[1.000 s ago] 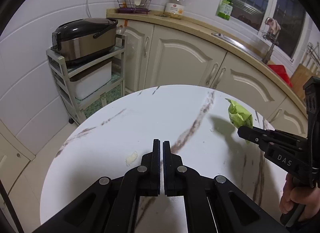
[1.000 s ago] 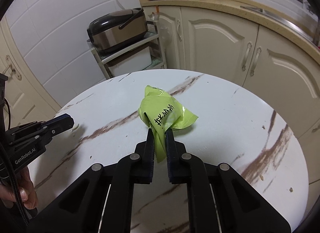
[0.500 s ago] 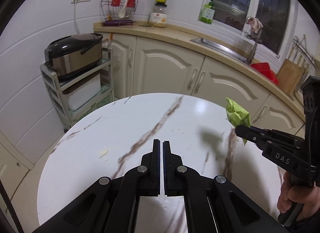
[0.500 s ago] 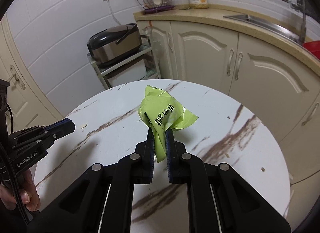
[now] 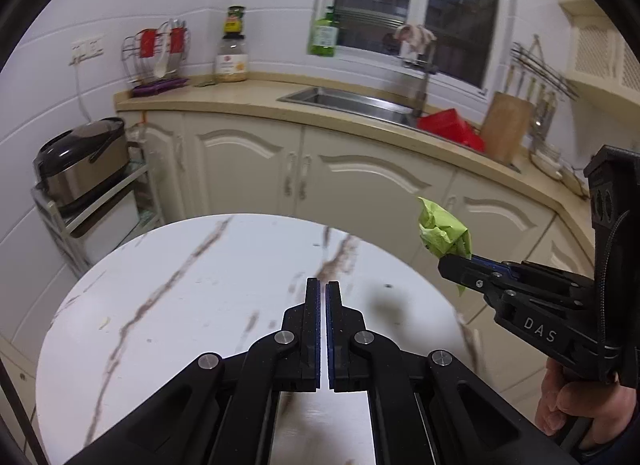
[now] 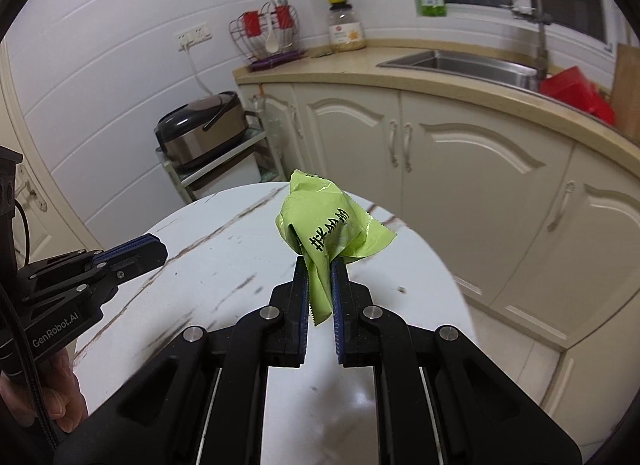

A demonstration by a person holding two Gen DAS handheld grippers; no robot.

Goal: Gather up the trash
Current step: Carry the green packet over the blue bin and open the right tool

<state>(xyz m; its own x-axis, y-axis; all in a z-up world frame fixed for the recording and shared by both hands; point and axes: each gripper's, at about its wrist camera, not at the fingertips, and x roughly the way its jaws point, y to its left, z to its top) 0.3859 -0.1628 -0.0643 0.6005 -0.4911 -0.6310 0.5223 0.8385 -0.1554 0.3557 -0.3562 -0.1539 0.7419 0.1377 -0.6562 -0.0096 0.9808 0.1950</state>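
My right gripper (image 6: 320,265) is shut on a crumpled green wrapper (image 6: 332,225) with black lettering and holds it in the air above the round white marble table (image 6: 224,265). In the left wrist view the wrapper (image 5: 442,229) sticks up from the right gripper (image 5: 446,263), past the table's right edge. My left gripper (image 5: 322,289) is shut and empty above the table (image 5: 180,285); it also shows at the left of the right wrist view (image 6: 154,247). A small pale scrap (image 5: 105,322) lies near the table's left edge.
Cream cabinets (image 5: 360,185) with a counter and steel sink (image 5: 352,99) curve behind the table. A rice cooker (image 5: 80,161) sits on a metal rack at the left. A red item (image 5: 452,129) and a wooden board (image 5: 506,131) stand on the counter at right. Tiled floor (image 6: 520,337) lies right of the table.
Both grippers have risen and pulled back and to the right, so the table looks smaller and lower. The right gripper still grips the green wrapper, now nearer the table's right edge.
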